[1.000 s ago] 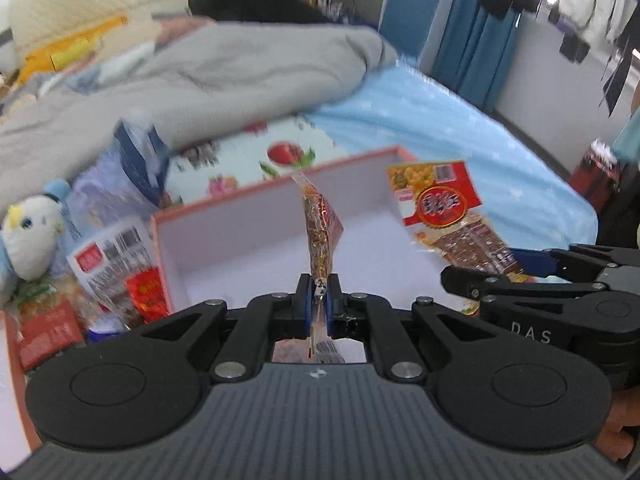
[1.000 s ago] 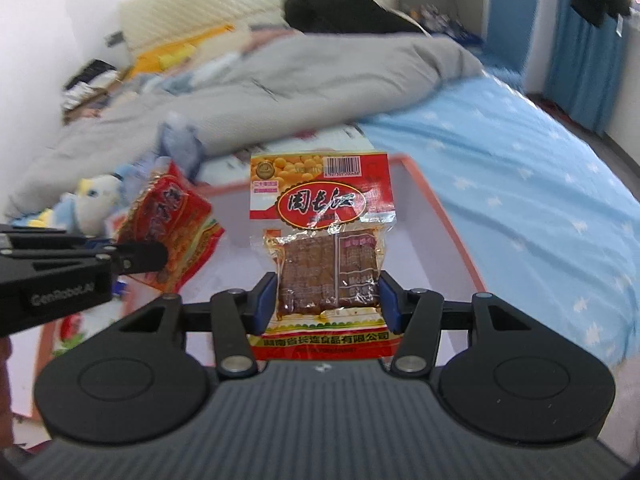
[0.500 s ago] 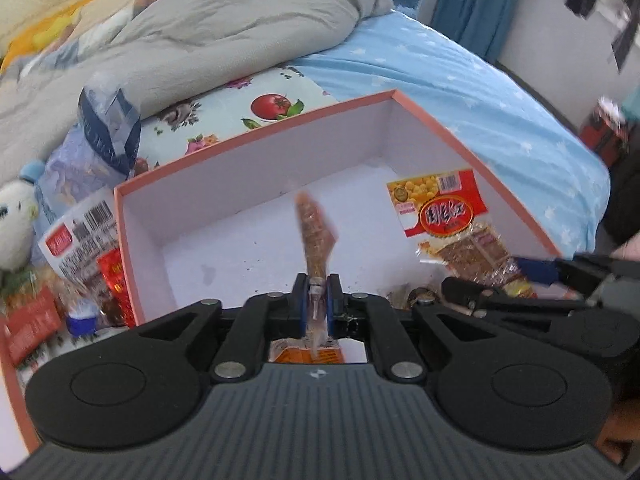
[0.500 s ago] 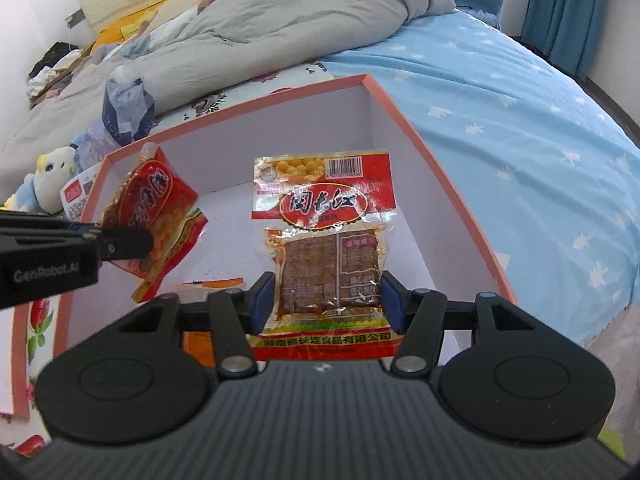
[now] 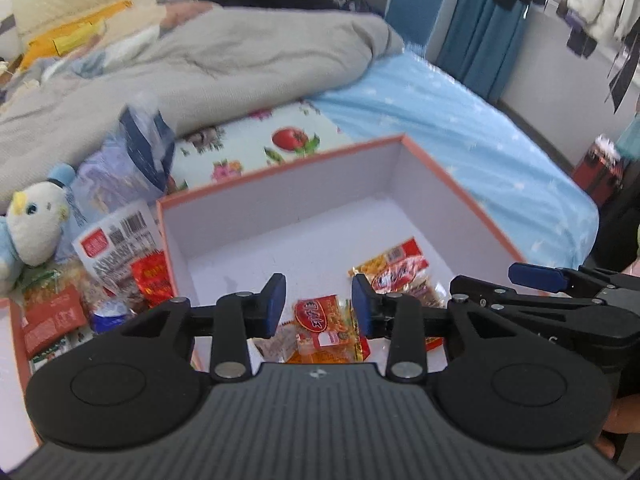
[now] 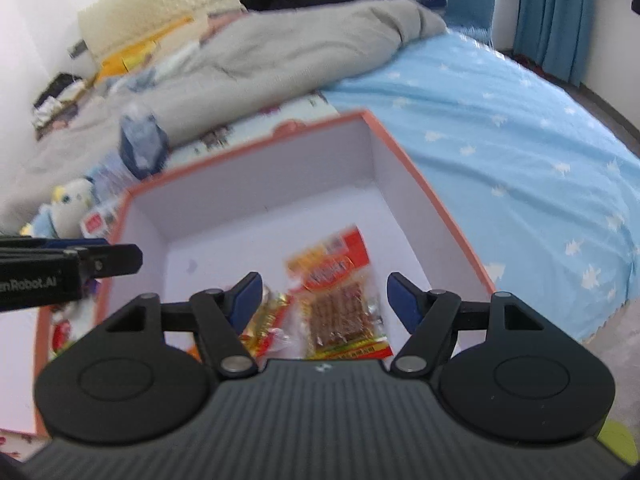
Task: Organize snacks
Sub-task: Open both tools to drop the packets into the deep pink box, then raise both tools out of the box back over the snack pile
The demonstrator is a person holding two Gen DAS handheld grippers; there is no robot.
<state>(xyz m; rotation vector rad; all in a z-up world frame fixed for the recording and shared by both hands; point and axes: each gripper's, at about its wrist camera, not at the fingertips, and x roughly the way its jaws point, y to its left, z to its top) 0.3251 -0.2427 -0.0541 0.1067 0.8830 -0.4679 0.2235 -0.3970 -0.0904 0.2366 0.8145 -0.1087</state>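
I just let go of both snacks. My left fingers (image 5: 319, 305) are spread wide now and hold nothing, and so are my right fingers (image 6: 323, 297). The tofu packet (image 6: 337, 298) lies flat on the floor of the pink box (image 6: 420, 184), near the front. Its long side runs from the front toward the back wall, red top farthest from me. The small orange packet (image 5: 325, 325) lies just left of it. More snacks (image 5: 116, 256) wait left of the box.

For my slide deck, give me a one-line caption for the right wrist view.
Open right gripper above the orange-rimmed box, a red tofu snack packet lying inside.
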